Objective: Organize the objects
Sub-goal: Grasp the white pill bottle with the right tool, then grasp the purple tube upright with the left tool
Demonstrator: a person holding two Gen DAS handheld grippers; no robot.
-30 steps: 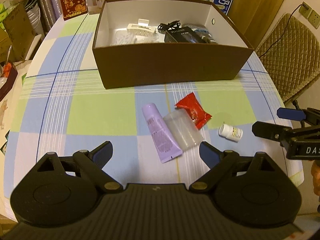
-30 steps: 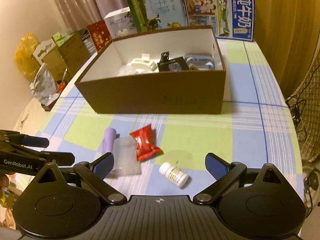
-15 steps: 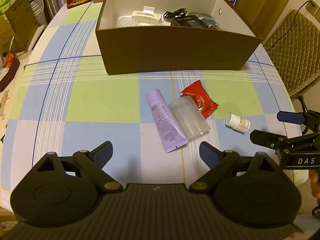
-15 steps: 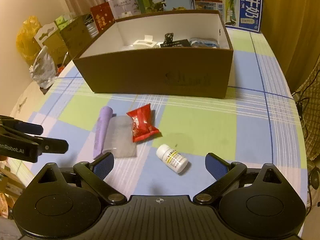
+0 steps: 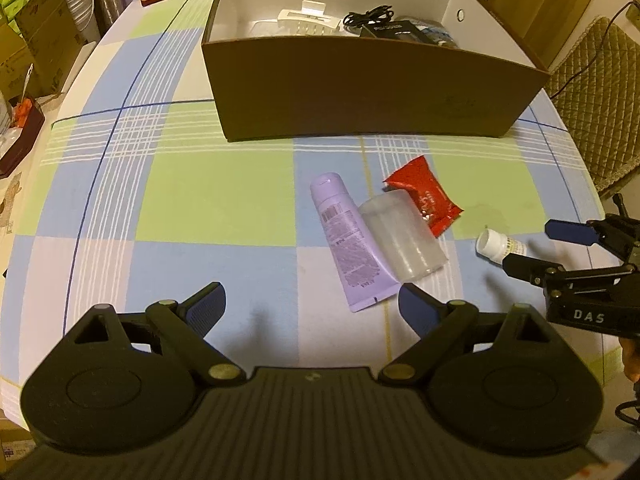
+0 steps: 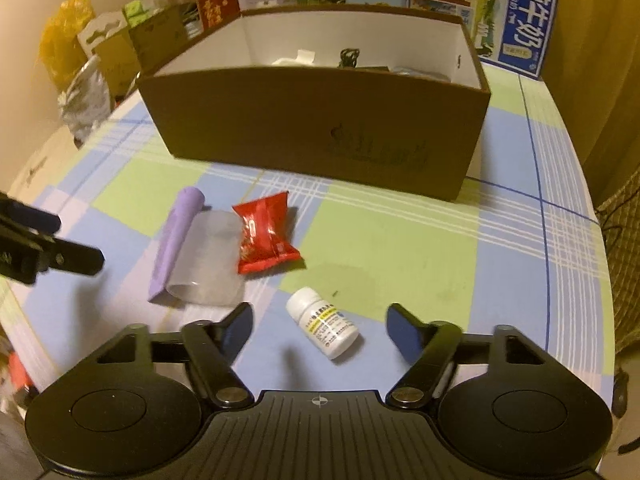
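Between the spread-apart right tongs [image 6: 319, 326] lies a small white plastic pill bottle with a yellow-banded label [image 6: 327, 328] on its side, untouched; it looks light, rigid and prone to rolling, so a grip across its barrel seems best. Nearby, the left tongs [image 5: 310, 304] also gape wide and empty, short of a lilac squeeze tube [image 5: 348, 240], a clear soft pouch [image 5: 402, 236] and a red foil sachet [image 5: 424, 196]. Beyond them, a brown cardboard box [image 6: 320, 132] stands on the checked tablecloth covering the table [image 6: 400, 248], with cartons crowding the room behind.
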